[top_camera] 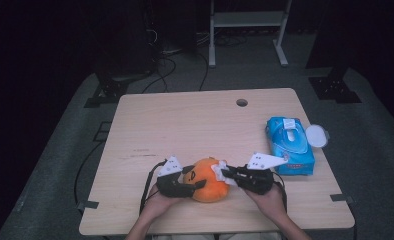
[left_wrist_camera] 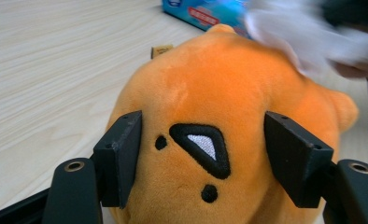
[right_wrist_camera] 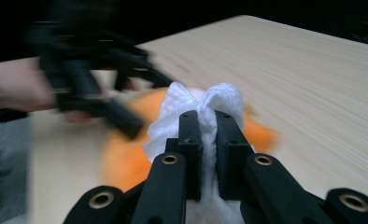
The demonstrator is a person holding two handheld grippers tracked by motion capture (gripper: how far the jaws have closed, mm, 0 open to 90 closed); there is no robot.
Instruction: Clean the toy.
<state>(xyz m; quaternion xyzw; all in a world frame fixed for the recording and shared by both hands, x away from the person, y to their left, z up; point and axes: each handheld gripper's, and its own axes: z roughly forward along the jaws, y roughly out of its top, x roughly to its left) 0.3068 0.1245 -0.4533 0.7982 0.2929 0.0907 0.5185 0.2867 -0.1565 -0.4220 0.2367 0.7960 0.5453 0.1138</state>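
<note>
Gripping the orange plush toy from both sides, the left gripper has its two black jaws pressed into the soft body, with the toy's stitched black-and-white eye patch lying between them. Just beyond that gripper, the right gripper has its jaws closed tight on a crumpled white wipe, which rests against the top of the toy directly ahead of its jaw tips. Off to the right gripper's outer side on the pale wooden worktop lies a blue wipe packet with its lid flipped open.
</note>
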